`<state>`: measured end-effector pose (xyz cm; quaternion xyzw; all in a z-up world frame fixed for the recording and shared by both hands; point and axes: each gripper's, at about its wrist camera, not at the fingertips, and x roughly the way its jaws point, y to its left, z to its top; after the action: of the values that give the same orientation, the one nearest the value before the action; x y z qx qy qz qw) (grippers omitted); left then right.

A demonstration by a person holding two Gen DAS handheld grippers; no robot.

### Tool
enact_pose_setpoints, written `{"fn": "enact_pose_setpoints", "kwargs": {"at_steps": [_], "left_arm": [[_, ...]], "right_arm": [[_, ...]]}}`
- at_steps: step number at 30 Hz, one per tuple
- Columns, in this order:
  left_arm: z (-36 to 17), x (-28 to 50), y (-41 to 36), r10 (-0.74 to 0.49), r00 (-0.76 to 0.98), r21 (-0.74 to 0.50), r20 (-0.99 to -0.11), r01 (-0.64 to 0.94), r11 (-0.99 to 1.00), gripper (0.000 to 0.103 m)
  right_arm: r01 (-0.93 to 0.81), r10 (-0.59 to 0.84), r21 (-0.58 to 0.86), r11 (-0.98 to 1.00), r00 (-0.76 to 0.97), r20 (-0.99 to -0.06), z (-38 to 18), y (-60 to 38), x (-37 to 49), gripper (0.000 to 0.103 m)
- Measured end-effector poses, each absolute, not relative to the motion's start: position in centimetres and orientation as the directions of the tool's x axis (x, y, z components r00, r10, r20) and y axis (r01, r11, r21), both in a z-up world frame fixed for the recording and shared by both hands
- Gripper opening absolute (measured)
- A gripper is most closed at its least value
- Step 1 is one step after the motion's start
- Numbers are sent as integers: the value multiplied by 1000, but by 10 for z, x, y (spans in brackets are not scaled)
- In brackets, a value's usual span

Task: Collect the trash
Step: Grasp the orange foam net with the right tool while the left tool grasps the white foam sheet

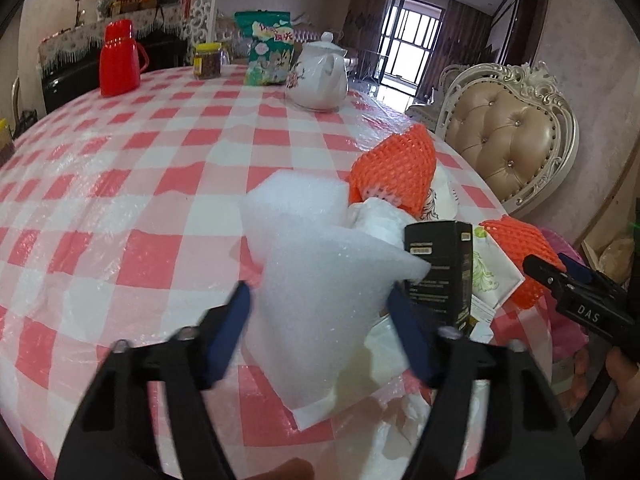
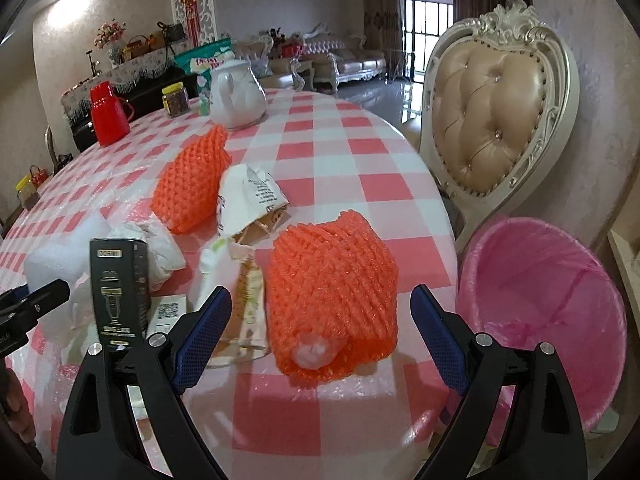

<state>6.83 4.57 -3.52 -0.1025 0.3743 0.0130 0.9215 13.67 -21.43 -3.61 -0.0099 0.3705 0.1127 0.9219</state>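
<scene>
A white foam sheet point(image 1: 320, 264) lies on the checked table between the open fingers of my left gripper point(image 1: 320, 304). My right gripper point(image 2: 322, 308) is open around the near orange foam net point(image 2: 332, 280), which also shows in the left wrist view point(image 1: 520, 256). A second orange net point(image 2: 192, 184) lies farther back. Between them lie a black carton point(image 2: 120, 284), crumpled white wrappers point(image 2: 252, 196) and a flat printed packet point(image 2: 248, 296). A bin with a pink liner point(image 2: 540, 296) stands on the floor at the right of the table.
A white teapot point(image 1: 318, 76), a red flask point(image 1: 118, 58), a yellow-lidded jar point(image 1: 207, 62) and a green snack bag point(image 1: 268, 48) stand at the far side. A padded chair point(image 2: 496, 120) stands beside the bin. The table's edge point(image 2: 448, 208) curves along the right.
</scene>
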Motion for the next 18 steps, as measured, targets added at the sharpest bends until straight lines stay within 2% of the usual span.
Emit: {"fn": "enact_pose_setpoints", "kwargs": {"at_steps": [7, 9, 10, 13, 15, 16, 18], "left_arm": [[-34, 66, 46, -59, 729, -186, -682, -94, 978, 49], [-33, 65, 46, -61, 730, -187, -680, -93, 978, 47], [-32, 64, 46, -62, 733, -191, -678, -93, 977, 47], [-28, 62, 46, -60, 740, -189, -670, -92, 978, 46], [-26, 61, 45, -57, 745, -186, -664, -91, 978, 46], [-25, 61, 45, -57, 749, -187, -660, -91, 978, 45], [-24, 61, 46, -62, 751, -194, -657, -89, 977, 45]], "right_arm": [[-219, 221, 94, 971, 679, -700, -41, -216, 144, 85], [-218, 223, 99, 971, 670, -708, -43, -217, 146, 78], [-221, 223, 99, 970, 664, -713, -44, -217, 147, 70], [-231, 229, 100, 968, 648, -726, -47, -216, 147, 56], [-239, 237, 104, 965, 641, -730, -49, -216, 146, 52], [-240, 242, 109, 965, 640, -730, -50, -216, 146, 46], [-237, 243, 113, 965, 647, -723, -48, -215, 143, 40]]}}
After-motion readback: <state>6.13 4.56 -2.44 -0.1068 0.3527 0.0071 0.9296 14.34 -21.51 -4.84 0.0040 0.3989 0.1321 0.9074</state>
